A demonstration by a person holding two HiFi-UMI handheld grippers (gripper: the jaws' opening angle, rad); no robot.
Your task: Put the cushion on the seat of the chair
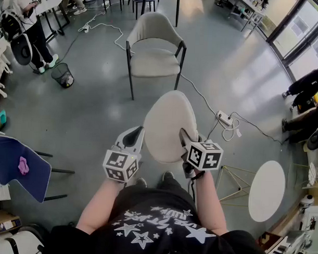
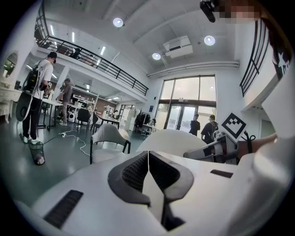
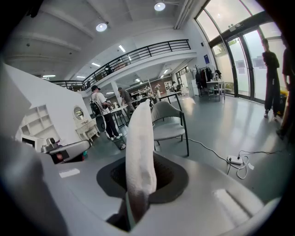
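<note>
Cushion (image 1: 167, 127) hangs in the air in front of the person, pinched by its near edge in the right gripper (image 3: 140, 179), well short of the chair (image 1: 154, 32) that stands ahead. The left gripper (image 2: 148, 171) is closed on nothing just beside it. The step would go best with a firm right grip while walking up to the chair. Then lower the cushion flat onto the middle of the seat (image 1: 155, 62), between the armrests, with the free left gripper steadying its far side before release.

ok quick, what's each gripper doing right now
left gripper: shut, nothing between its jaws
right gripper: shut on the edge of the cushion
</note>
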